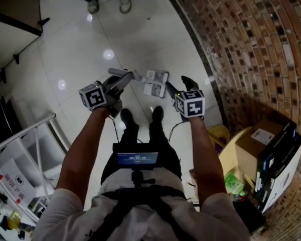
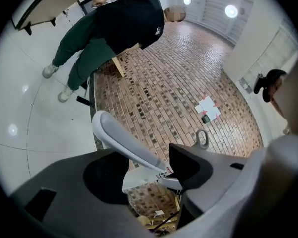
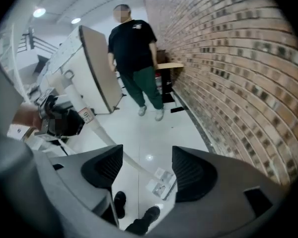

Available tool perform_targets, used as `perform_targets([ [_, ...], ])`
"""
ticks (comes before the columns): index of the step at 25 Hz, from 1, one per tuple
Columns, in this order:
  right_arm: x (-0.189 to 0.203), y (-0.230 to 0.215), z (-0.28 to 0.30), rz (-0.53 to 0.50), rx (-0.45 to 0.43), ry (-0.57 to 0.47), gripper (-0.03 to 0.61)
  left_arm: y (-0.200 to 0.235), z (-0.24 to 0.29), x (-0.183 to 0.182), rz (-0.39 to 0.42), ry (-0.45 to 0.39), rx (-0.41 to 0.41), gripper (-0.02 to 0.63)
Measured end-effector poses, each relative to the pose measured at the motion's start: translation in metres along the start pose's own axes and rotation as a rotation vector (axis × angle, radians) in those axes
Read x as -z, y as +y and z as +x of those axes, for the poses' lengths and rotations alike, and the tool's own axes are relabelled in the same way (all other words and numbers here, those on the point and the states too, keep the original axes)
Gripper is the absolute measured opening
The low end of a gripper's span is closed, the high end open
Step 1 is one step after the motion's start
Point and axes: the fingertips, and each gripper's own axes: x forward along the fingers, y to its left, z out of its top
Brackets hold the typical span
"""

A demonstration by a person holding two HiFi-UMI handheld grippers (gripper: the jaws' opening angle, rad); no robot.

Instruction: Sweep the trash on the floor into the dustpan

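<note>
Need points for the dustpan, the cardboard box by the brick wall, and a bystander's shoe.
dustpan (image 1: 154, 88): head view, the pan end.
cardboard box (image 1: 248, 152): head view, its top face.
bystander's shoe (image 1: 94, 5): head view, middle of its upper.

The long-handled white plastic dustpan (image 1: 155, 83) stands on the pale tiled floor (image 1: 80, 49) before 2 black shoes (image 1: 126, 117), its handle (image 2: 124, 138) in the left gripper (image 1: 119, 82); a brown brick wall (image 1: 251, 49) rises right.

No writing or number anywhere is sharp enough to read.
</note>
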Motion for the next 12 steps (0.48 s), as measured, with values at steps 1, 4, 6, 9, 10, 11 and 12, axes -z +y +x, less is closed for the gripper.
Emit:
perform_targets([
  [1, 0.007, -0.021, -0.01, 0.074, 0.049, -0.021, 0.302, 0.0, -0.001, 0.0, 0.001, 0.003, -0.005, 0.241],
  [4, 0.056, -0.097, -0.056, 0.317, 0.239, -0.058, 0.302, -0.002, 0.0, 0.004, -0.007, 0.017, -0.002, 0.241],
  [6, 0.094, -0.143, -0.092, 0.456, 0.352, -0.074, 0.302, -0.006, 0.003, 0.003, -0.002, 0.03, 0.02, 0.241],
  [9, 0.139, -0.179, -0.139, 0.58, 0.463, -0.105, 0.302, -0.007, 0.007, 0.004, 0.001, 0.049, 0.024, 0.241],
  [10, 0.148, -0.182, -0.15, 0.604, 0.48, -0.121, 0.302, -0.007, 0.007, 0.006, -0.002, 0.056, 0.024, 0.241],
  [11, 0.153, -0.179, -0.158, 0.624, 0.485, -0.137, 0.302, -0.006, 0.007, 0.006, -0.003, 0.065, 0.021, 0.241],
  [12, 0.155, -0.174, -0.162, 0.638, 0.484, -0.15, 0.302, -0.004, 0.007, 0.007, 0.0, 0.077, 0.014, 0.241],
])
